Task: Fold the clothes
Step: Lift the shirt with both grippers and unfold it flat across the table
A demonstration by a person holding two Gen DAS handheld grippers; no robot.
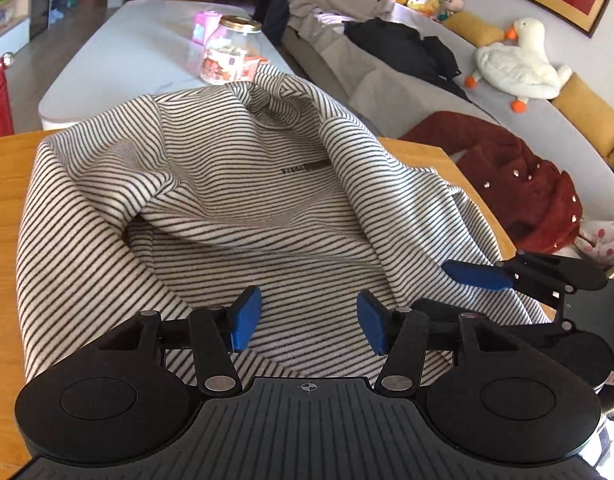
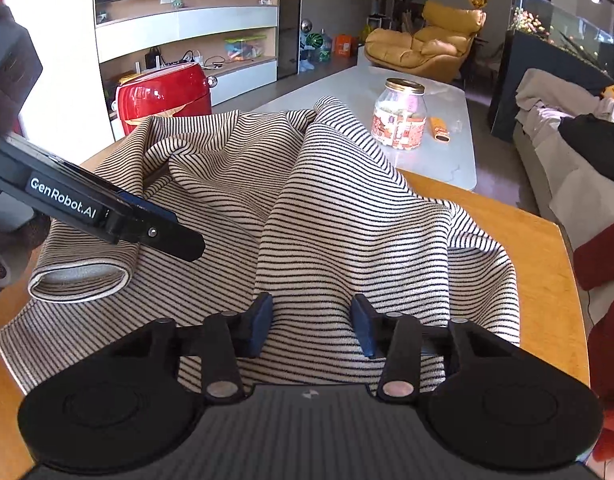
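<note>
Garment: we see a black-and-white striped top [image 1: 243, 200] spread in loose folds over a wooden table [image 1: 7, 184], filling the centre of both views; a small dark printed label sits in the middle of the left wrist view.
Sleeve: in the right wrist view a cuff [image 2: 81, 278] lies at the left of the frame, its opening turned toward us, resting on the body of the top.
Folds: a raised ridge of cloth runs from the upper centre down toward the right in both views, and the far edge stands bunched up.
Left gripper [image 1: 309, 322]: our blue pads are spread apart at the lower centre of the left wrist view, released, with striped cloth showing between them and nothing held. In the right wrist view its black body enters from the left edge, above the cuff.
Right gripper [image 2: 311, 326]: its fingers also stand apart at the lower centre of its own view, gripping nothing, over the near part of the top. In the left wrist view it shows at the right of the frame, at the garment's right edge.
Background table: a pale low table [image 2: 447, 160] beyond the wooden one carries a glass jar [image 2: 399, 114] with a gold lid.
Sofa: at the right of the left wrist view, a grey sofa [image 1: 387, 80] holds a red garment [image 1: 519, 184], dark clothing and a white plush goose [image 1: 521, 62].
Upper left, right wrist view: a red appliance [image 2: 165, 94] sits before white shelving.
</note>
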